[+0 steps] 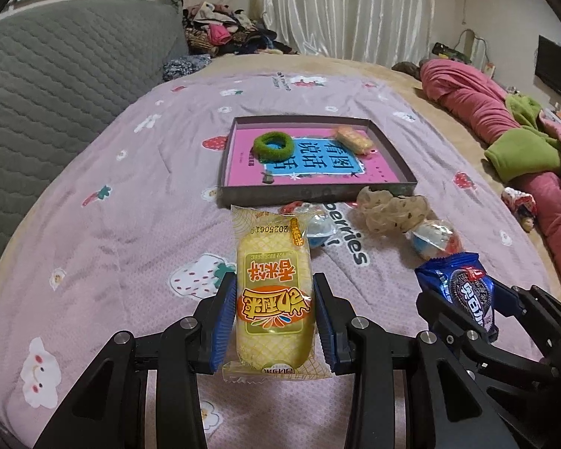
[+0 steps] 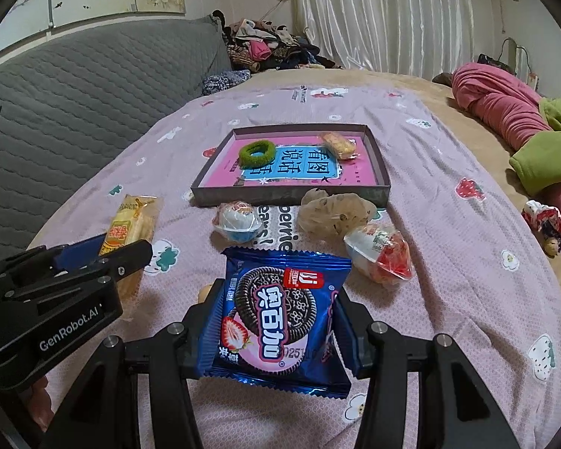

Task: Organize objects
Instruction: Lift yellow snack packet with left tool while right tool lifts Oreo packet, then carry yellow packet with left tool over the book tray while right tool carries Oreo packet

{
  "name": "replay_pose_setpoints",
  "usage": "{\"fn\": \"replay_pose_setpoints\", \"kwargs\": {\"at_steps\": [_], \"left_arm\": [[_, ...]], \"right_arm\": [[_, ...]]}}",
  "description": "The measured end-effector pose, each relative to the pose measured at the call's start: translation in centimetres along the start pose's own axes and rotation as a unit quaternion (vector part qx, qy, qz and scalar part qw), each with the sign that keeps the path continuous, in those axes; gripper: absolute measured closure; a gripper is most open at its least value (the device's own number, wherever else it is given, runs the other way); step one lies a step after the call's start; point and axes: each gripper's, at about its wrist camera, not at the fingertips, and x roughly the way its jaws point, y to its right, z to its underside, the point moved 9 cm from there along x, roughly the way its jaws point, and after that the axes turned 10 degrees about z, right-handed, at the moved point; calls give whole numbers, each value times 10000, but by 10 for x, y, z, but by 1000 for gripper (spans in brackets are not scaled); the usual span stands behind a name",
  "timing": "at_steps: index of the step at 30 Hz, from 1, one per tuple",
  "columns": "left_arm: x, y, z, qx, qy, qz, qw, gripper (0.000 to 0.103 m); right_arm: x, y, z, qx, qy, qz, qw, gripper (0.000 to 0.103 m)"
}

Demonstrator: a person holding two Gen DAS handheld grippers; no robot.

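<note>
Currently I've got the left gripper (image 1: 275, 321) clamped on the yellow rice cake pack (image 1: 273, 292), right gripper (image 2: 280, 325) clamped on the blue cookie pack (image 2: 280, 318), both above the bed's (image 2: 448, 224) near edge, short of the tray (image 2: 377, 183).

1. Tray (image 1: 318, 187) at 12 o'clock on the bedspread (image 1: 112, 224); hair tie (image 1: 273, 146) and small snack (image 1: 353, 139) inside, tie left.
2. Before the tray: toy egg (image 2: 237, 220), scrunchie (image 2: 336, 213), second toy egg (image 2: 379, 258), left to right.
3. Rice cake pack (image 1: 273, 295) at 6 o'clock, cookie pack (image 2: 280, 318) to its right.
4. Blanket roll (image 1: 505, 119) at 2 o'clock.
</note>
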Motion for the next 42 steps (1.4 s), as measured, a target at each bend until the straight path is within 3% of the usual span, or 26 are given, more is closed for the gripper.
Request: {"fn": "replay_pose_setpoints", "kwargs": {"at_steps": [19, 42], "left_arm": [[0, 5, -9, 24, 19, 58, 10000, 62], [-10, 17, -86, 230, 459, 151, 9986, 62]], "right_arm": [[-7, 10, -9, 28, 122, 2, 9999, 50], [-23, 23, -106, -167, 861, 152, 9960, 50]]}}
